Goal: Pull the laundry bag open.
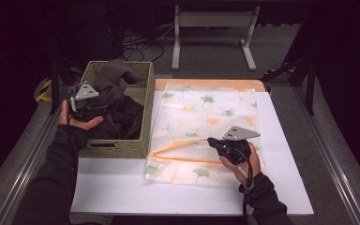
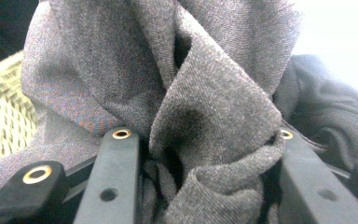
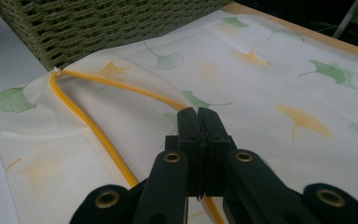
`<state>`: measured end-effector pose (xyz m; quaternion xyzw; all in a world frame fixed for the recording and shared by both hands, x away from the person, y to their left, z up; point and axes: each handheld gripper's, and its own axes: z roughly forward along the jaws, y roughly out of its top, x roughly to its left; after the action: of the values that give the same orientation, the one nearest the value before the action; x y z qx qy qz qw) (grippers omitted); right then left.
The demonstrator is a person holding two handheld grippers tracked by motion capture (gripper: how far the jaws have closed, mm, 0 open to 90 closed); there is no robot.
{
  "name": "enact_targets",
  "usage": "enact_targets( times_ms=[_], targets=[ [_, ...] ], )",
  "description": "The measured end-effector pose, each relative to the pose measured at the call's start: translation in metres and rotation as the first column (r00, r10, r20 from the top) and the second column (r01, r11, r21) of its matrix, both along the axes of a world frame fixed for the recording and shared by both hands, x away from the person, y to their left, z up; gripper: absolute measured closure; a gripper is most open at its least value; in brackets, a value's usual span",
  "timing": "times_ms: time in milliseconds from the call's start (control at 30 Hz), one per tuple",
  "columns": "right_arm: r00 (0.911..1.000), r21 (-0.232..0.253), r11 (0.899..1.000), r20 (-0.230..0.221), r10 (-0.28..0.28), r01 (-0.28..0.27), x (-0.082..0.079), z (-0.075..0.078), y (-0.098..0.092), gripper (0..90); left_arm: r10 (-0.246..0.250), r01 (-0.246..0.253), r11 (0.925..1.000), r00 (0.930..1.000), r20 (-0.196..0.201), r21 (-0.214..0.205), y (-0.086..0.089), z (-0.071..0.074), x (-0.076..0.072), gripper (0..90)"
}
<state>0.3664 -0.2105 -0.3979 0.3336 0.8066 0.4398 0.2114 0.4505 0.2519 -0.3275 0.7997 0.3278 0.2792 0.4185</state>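
Note:
A green woven basket (image 1: 117, 147) at the left of the table holds dark clothes. My left gripper (image 1: 104, 108) is over it, shut on a bunched grey garment (image 1: 115, 75) that stands up out of the basket. In the left gripper view the grey garment (image 2: 205, 70) folds between the two jaws of that gripper (image 2: 205, 140). A white mesh bag (image 1: 206, 108) with green and orange leaf prints lies flat to the right of the basket. My right gripper (image 1: 210, 140) is shut on the bag's orange zip edge (image 3: 121, 91), and its tips (image 3: 198, 112) hold the mouth slightly open.
A darker garment (image 1: 126, 122) lies under the grey one in the basket. The basket wall (image 3: 102, 23) stands just beyond the bag's mouth. A white board (image 1: 122, 187) covers the table, with a wooden strip (image 1: 206, 84) at the back. A metal stand (image 1: 213, 28) is on the floor behind.

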Motion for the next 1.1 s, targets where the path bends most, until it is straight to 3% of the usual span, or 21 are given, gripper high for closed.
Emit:
enact_targets(
  times_ms=[133,300,400,433,567,733,767,800,833,933,1100],
  targets=[
    [0.9999,0.007,1.0,0.011,-0.008,0.008,-0.001,0.002,-0.002,89.4,-0.041,0.044,0.9975,0.998,0.048,-0.056,0.0,0.011,-0.021,63.0],
    [0.9995,0.015,1.0,0.024,-0.019,0.019,-0.002,0.005,-0.003,89.4,-0.095,0.107,0.9842,0.9914,0.089,-0.141,0.0,0.021,-0.045,63.0],
    [0.9995,0.015,1.0,0.025,-0.021,0.021,-0.003,0.006,-0.003,89.4,-0.111,0.125,0.9824,0.9885,0.102,-0.139,-0.002,0.023,-0.052,63.0],
    [0.9995,0.013,1.0,0.026,-0.02,0.02,-0.003,0.006,-0.003,89.4,-0.135,0.149,0.9779,0.9855,0.103,-0.147,-0.006,0.024,-0.06,63.0],
    [0.9993,0.013,1.0,0.029,-0.022,0.022,-0.003,0.006,-0.003,89.4,-0.169,0.185,0.9701,0.9797,0.108,-0.158,-0.011,0.023,-0.071,63.0],
    [0.9991,0.017,0.999,0.033,-0.028,0.027,-0.003,0.006,-0.003,89.4,-0.231,0.251,0.9505,0.9649,0.125,-0.183,-0.02,0.022,-0.091,63.0],
    [0.9991,0.016,0.999,0.033,-0.028,0.027,-0.003,0.006,-0.003,89.4,-0.244,0.265,0.9498,0.9604,0.135,-0.167,-0.022,0.022,-0.094,63.0],
    [0.9991,0.018,0.999,0.032,-0.029,0.028,-0.003,0.006,-0.004,89.4,-0.244,0.265,0.9498,0.9604,0.135,-0.167,-0.022,0.022,-0.094,63.1],
    [0.999,0.018,0.999,0.032,-0.031,0.03,-0.002,0.006,-0.004,89.4,-0.274,0.295,0.9394,0.9522,0.136,-0.174,-0.027,0.023,-0.107,63.1],
    [0.9987,0.021,0.999,0.033,-0.039,0.038,-0.002,0.006,-0.004,89.5,-0.287,0.309,0.9356,0.9472,0.142,-0.17,-0.031,0.023,-0.115,63.2],
    [0.9985,0.022,0.999,0.035,-0.042,0.042,-0.002,0.006,-0.005,89.4,-0.35,0.371,0.9138,0.9259,0.143,-0.166,-0.043,0.021,-0.134,63.3]
  ],
)
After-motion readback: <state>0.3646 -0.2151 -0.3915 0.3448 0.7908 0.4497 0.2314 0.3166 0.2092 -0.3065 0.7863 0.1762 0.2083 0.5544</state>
